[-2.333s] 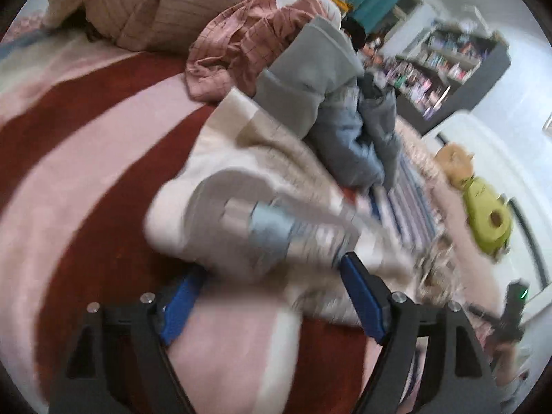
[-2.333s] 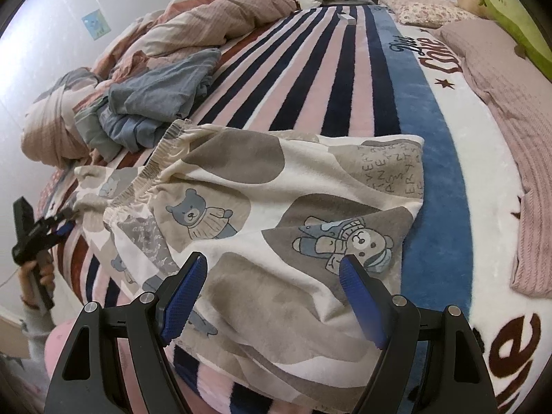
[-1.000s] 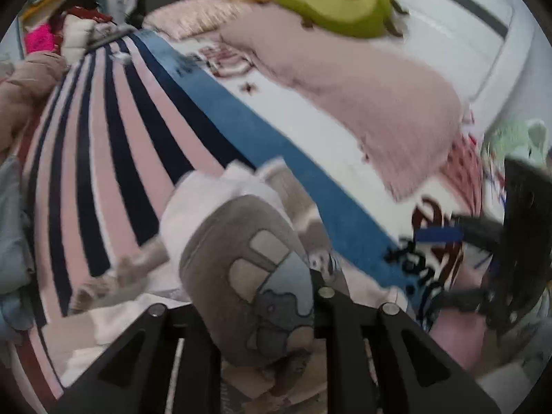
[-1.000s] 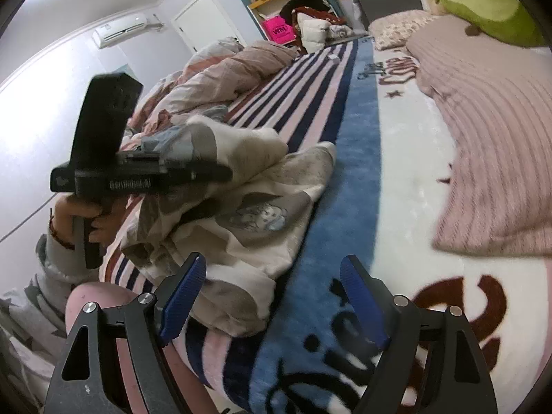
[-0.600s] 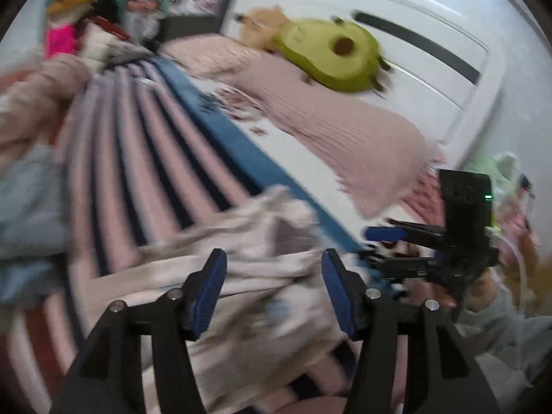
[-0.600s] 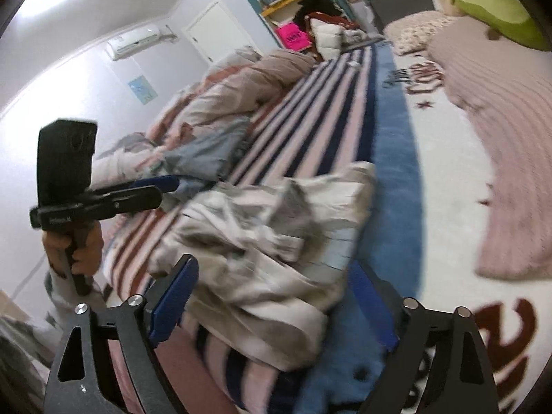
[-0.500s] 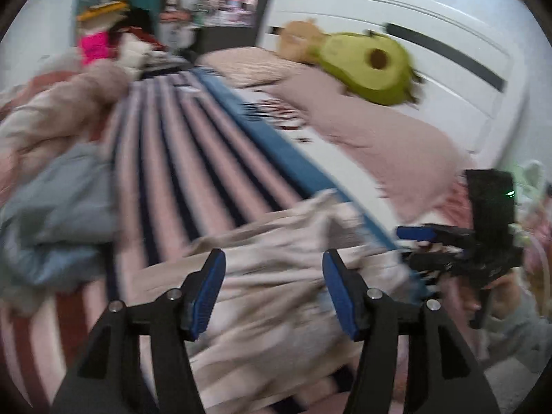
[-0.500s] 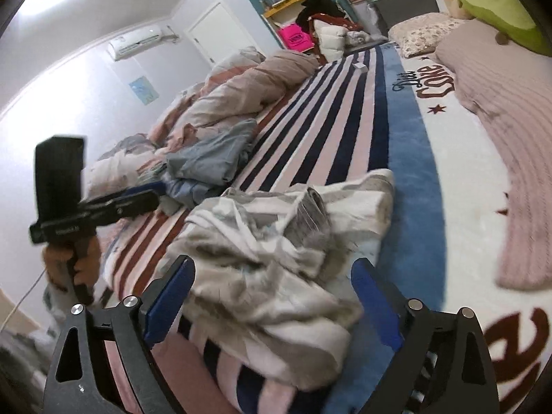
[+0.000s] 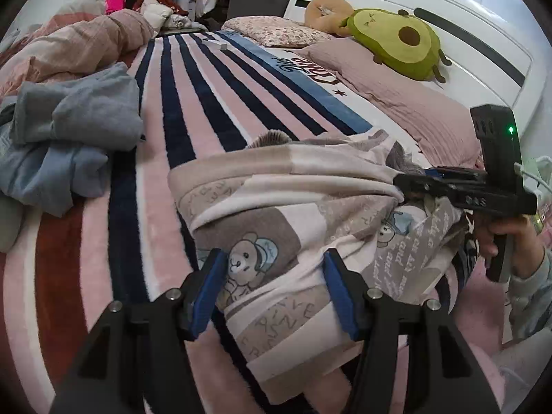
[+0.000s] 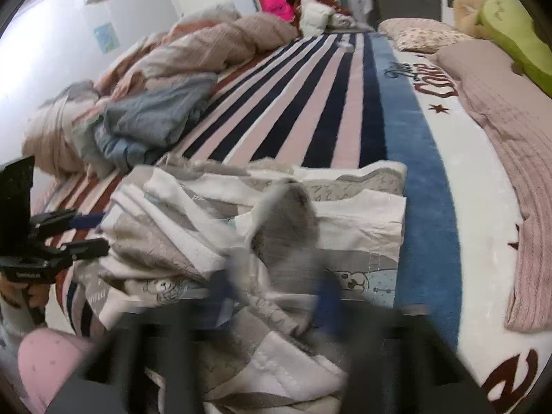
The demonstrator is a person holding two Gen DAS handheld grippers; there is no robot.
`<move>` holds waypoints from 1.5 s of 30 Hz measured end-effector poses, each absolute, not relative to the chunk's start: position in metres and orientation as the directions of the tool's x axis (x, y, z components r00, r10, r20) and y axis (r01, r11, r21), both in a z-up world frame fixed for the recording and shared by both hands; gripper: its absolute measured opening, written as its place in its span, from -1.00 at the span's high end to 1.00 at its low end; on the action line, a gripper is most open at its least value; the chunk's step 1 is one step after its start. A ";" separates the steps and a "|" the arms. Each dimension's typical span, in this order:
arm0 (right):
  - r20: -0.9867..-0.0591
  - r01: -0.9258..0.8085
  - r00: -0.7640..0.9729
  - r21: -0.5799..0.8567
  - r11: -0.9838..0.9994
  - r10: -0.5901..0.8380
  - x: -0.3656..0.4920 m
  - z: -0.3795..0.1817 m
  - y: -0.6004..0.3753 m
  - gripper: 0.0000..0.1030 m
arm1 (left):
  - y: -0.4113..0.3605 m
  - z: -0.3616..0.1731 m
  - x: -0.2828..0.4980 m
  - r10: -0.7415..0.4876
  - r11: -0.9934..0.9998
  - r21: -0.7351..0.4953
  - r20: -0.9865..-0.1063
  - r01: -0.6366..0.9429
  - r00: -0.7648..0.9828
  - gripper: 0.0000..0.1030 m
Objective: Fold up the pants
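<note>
Left wrist view: we see the pants (image 9: 293, 207) bunched on the striped bed (image 9: 214, 79), left tool (image 9: 274, 284) half open astride them; at three o'clock, right tool (image 9: 410, 181) closing on fabric.

We see the soft cream-and-taupe patchwork pants printed with blue-capped teddy bears and lettering (image 9: 276, 227) lying in a loose, rumpled heap near the front edge of the pink, navy and blue striped bed blanket (image 9: 214, 79). The fabric is bunched into thick folds rather than spread flat, with one rounded fold running across the top of the heap and a gathered edge poking up behind it. From the other side we see the pants (image 10: 345, 214) with a flatter layer lying against the blanket's blue band and a grey flap standing up mid-heap.
</note>
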State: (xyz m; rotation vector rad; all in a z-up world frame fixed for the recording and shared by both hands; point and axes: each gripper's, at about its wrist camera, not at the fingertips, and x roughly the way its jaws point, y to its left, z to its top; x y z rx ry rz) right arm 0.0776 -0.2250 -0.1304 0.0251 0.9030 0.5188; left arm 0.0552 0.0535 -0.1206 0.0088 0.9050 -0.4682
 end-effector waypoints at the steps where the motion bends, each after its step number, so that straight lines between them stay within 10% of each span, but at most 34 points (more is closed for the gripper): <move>1: -0.739 -0.420 0.528 0.201 0.885 0.419 0.077 -0.127 -0.225 0.77 | 0.053 -0.121 0.054 -0.393 0.896 -0.187 -0.755 0.402 0.524 -0.06; 9: -0.699 -0.315 0.647 0.120 0.941 0.306 0.106 -0.105 -0.247 0.79 | 0.042 -0.123 0.049 -0.395 0.879 -0.140 -0.749 0.455 0.532 -0.19; 16: -0.693 -0.326 0.633 0.168 0.930 0.346 0.092 -0.091 -0.249 -0.40 | 0.053 -0.116 0.048 -0.401 0.889 -0.170 -0.739 0.425 0.541 -0.23; 29: -0.871 -0.374 0.419 0.093 0.923 0.258 0.048 -0.141 -0.248 -0.56 | 0.052 -0.121 0.044 -0.387 0.897 -0.173 -0.754 0.408 0.532 -0.27; 41: -0.775 -0.341 0.542 0.151 0.928 0.325 0.017 -0.089 -0.270 -0.55 | 0.063 -0.105 0.037 -0.395 0.899 -0.176 -0.720 0.400 0.571 -0.33; 45: -0.713 -0.441 0.535 0.222 0.870 0.453 0.025 -0.066 -0.252 0.12 | 0.050 -0.088 0.041 -0.453 0.872 -0.201 -0.677 0.446 0.580 -0.33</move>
